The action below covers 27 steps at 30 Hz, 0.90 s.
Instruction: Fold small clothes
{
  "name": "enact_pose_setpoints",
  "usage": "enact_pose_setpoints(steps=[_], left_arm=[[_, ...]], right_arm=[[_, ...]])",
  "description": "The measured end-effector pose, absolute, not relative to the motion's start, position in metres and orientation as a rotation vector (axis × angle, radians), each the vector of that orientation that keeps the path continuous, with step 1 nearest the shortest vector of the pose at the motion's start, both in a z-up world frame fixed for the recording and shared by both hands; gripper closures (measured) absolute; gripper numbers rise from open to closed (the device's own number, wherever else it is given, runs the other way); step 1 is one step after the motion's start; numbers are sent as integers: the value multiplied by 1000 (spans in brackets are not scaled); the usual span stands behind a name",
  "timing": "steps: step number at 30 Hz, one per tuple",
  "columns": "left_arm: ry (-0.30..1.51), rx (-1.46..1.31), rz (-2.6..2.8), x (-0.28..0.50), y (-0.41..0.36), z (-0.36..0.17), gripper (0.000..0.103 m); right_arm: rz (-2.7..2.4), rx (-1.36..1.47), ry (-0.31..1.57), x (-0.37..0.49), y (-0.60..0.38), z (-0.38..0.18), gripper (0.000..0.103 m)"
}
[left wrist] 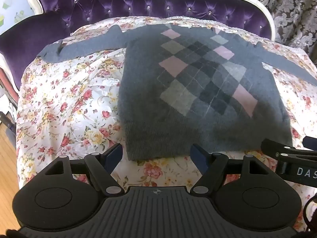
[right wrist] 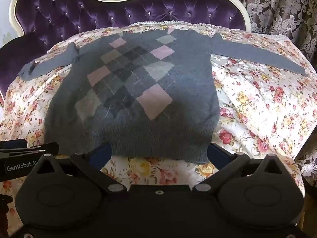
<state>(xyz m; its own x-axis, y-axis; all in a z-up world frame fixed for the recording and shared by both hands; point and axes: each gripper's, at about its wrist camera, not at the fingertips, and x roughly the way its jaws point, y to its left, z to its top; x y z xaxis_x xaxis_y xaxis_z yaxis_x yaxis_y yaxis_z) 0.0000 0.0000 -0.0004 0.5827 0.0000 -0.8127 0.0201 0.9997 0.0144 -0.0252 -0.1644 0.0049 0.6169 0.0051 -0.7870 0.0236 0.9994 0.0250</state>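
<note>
Purple tufted sofa (left wrist: 138, 2) carried everything, seat covered by floral sheet (left wrist: 65, 103). Grey argyle sweater (left wrist: 198, 91) lay flat right on sheet, front up, both sleeves spread out sideways, hem nearest camera.

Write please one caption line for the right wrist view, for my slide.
Open right gripper at the hem of a grey argyle sweater spread flat, sleeves out, on a floral cloth.

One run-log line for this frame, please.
sweater: flat, sleeves out, unfolded | left hand-held gripper: open at hem | right hand-held gripper: open at hem
</note>
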Motion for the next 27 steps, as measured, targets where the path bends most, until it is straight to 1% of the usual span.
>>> enact_pose_setpoints(steps=[27], left_arm=[[948,22,-7,0,2,-5,29]], right_arm=[[3,35,937,-24,-159,-1,1]])
